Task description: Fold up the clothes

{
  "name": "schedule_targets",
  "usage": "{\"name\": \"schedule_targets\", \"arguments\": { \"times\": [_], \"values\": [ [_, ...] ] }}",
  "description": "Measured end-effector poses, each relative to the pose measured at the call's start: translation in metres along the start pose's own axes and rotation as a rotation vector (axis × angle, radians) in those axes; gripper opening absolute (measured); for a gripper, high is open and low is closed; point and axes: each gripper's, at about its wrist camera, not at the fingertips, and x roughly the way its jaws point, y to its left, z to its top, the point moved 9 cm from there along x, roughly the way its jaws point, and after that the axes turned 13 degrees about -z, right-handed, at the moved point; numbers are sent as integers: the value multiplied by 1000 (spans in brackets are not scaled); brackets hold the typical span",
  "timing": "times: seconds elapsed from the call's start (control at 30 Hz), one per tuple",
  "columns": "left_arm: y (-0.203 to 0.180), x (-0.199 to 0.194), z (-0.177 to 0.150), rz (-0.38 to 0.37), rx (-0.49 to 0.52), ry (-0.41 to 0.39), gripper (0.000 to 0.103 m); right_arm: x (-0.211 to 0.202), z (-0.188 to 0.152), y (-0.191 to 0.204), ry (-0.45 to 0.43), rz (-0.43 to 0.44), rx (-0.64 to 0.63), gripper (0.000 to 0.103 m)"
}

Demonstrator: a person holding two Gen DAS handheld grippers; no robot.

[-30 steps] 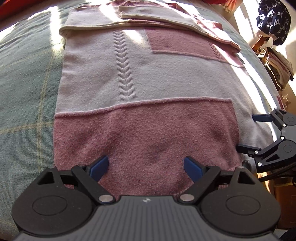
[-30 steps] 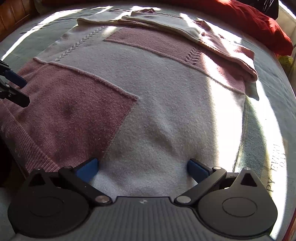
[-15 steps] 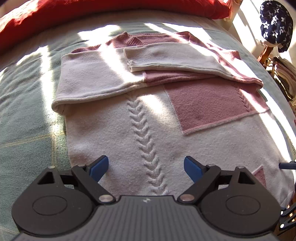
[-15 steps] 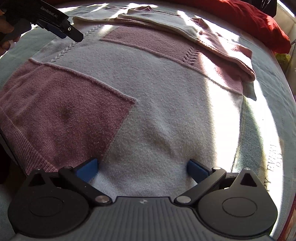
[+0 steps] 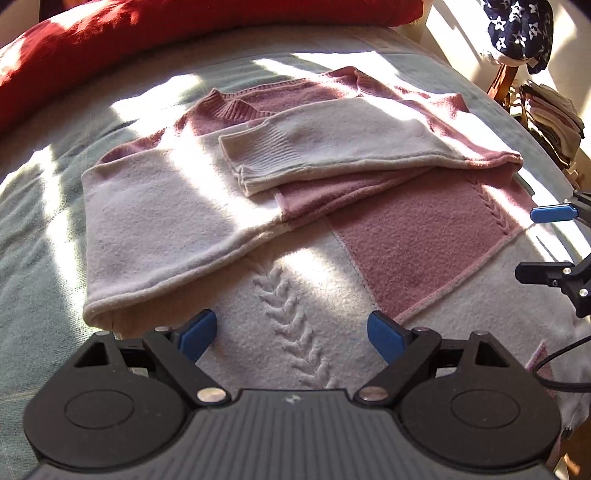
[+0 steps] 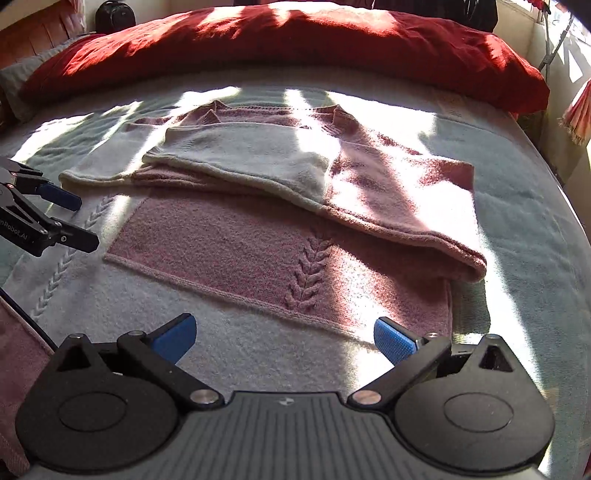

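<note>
A pink and cream patchwork sweater (image 5: 406, 236) (image 6: 236, 243) lies flat on the bed, both sleeves folded across its chest. The cream sleeve cuff (image 5: 266, 162) rests on top, near the collar (image 5: 229, 107). My left gripper (image 5: 291, 334) hovers open over the cream panel with the cable stitch, nothing between its blue pads. My right gripper (image 6: 284, 338) is open too, above the cream panel just below the pink square. Each gripper shows in the other's view: the right one (image 5: 546, 240) at the sweater's right edge, the left one (image 6: 70, 218) at its left edge.
The sweater lies on a pale green bedspread (image 5: 40, 236) (image 6: 532, 229). A long red pillow (image 6: 295, 40) (image 5: 110, 40) runs along the head of the bed. A star-patterned navy cloth (image 5: 517, 26) and stacked clothes (image 5: 554, 114) sit past the bed's right side.
Both grippers have moved up the sweater from its hem toward the folded sleeves, the left first and the right after it. The collar and red pillow have come into view. Jaws stayed open.
</note>
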Motion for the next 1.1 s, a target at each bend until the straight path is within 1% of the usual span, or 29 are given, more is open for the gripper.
{"name": "schedule_targets", "arguments": {
  "times": [0.03, 0.1, 0.17, 0.2, 0.27, 0.37, 0.5, 0.6, 0.73, 0.83, 0.97, 1.1],
  "values": [
    [2, 2, -1, -3, -2, 0, 89, 6, -1, -3, 19, 5, 27, 103],
    [5, 2, -3, -10, 1, -6, 90, 15, -11, -20, 65, -52, 81, 103],
    [7, 3, -4, -17, 1, -9, 92, 15, -21, -34, 75, -83, 115, 103],
    [7, 3, -4, -21, -2, -9, 95, 15, -24, -37, 81, -85, 120, 103],
    [6, 8, -2, -26, -10, -2, 100, 14, -27, -36, 86, -91, 106, 103],
    [3, 12, 0, -22, 7, 12, 101, 18, -28, -31, 100, -124, 85, 103],
    [3, 11, 0, -38, 8, 9, 101, 22, -29, -31, 99, -145, 100, 103],
    [1, 10, -1, -29, 29, 6, 101, 23, -29, -30, 98, -165, 97, 103],
    [-2, 5, -1, -31, 25, -15, 101, 23, -28, -30, 108, -168, 98, 103],
    [-9, -7, -1, -39, 15, -49, 101, 24, -27, -29, 116, -174, 93, 103],
    [-23, -21, -8, -30, 39, -70, 101, 24, -26, -29, 128, -177, 88, 103],
    [-37, -26, -25, -11, 59, -59, 101, 19, -25, -27, 116, -197, 70, 103]
  ]
}}
